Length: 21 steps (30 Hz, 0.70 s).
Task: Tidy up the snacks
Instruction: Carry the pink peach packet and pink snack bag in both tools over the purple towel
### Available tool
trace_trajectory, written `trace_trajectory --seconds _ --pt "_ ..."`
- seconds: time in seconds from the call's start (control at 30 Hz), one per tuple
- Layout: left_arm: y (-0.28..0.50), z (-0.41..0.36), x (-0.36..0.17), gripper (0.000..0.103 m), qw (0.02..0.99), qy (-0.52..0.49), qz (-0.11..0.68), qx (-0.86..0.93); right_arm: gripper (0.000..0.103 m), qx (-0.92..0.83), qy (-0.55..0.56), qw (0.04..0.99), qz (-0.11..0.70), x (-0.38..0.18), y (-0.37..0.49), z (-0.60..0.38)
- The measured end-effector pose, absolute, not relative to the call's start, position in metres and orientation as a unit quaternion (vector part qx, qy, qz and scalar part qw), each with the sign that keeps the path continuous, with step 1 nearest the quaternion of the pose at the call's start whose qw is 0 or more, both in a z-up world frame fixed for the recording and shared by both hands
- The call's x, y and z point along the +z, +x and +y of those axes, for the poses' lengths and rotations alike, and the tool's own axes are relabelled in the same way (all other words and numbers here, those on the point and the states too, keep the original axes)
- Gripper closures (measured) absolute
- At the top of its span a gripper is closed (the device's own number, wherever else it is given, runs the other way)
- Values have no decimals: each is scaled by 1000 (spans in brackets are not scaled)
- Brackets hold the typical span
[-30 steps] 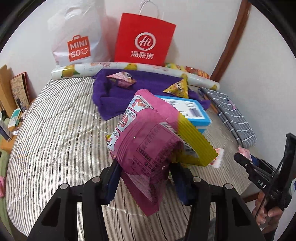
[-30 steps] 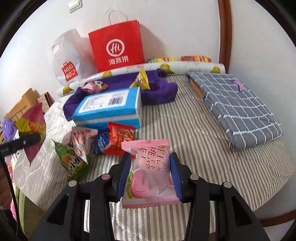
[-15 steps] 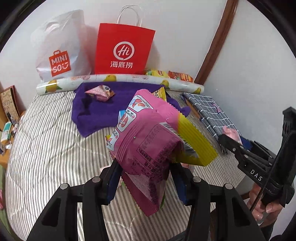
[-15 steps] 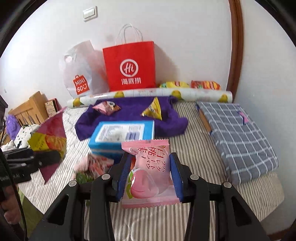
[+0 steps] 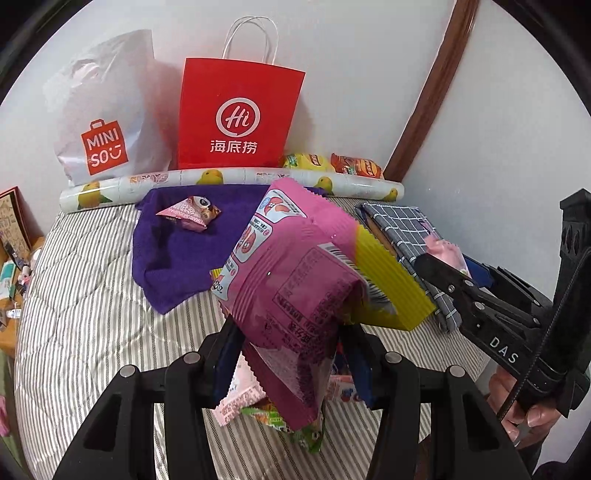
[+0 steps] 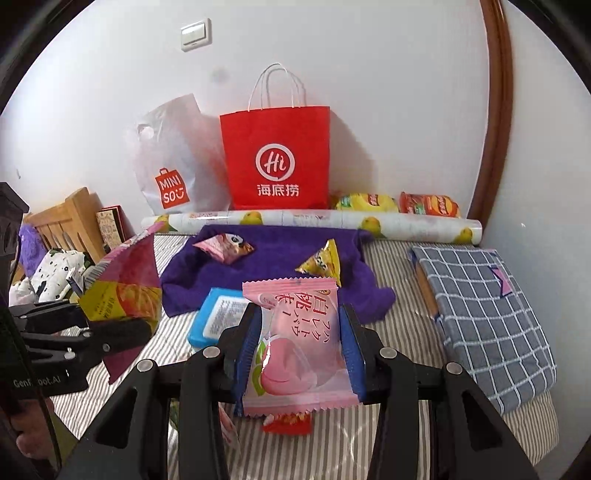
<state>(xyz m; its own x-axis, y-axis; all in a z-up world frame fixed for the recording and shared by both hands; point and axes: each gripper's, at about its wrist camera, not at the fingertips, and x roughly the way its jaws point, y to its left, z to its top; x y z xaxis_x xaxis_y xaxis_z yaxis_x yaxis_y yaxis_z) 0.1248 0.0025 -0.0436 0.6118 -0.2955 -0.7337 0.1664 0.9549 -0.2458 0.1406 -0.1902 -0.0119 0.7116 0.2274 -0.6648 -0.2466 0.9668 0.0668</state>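
From my left wrist view I see a white wall behind a striped bed [image 5: 85,295]. A white MINISO bag [image 5: 107,122] and a red paper bag [image 5: 236,114], printed "Hi" over 海底捞, lean there behind a lemon-print roll [image 5: 229,179]. A purple towel [image 5: 192,251] carries a small pink packet [image 5: 190,214]. My left tongs [image 5: 291,347] are clamped on a magenta and yellow snack bag [image 5: 295,273]; its barcode and fine print face me, too small to read. The right tongs [image 5: 448,273] enter at right marked "DAS", pinching something pink.

In the right wrist view the same bags stand under a wall switch [image 6: 196,35]. My right tongs [image 6: 297,350] are clamped on a pink peach snack packet [image 6: 295,343] with Japanese lettering, held above the bed. A blue box [image 6: 218,317] lies beyond it, a yellow triangular packet [image 6: 321,263] on the towel, and a checked grey cloth [image 6: 484,314] at right.

Compared with a second ago, both views sit higher, and the blue box has slipped behind the magenta bag in the left view.
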Motion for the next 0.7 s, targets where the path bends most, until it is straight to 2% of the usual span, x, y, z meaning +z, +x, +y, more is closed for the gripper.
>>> trace_trajectory --seconds 0.7 --pt "178 9 -31 53 899 -80 413 -120 60 141 -2 925 353 -1 200 -172"
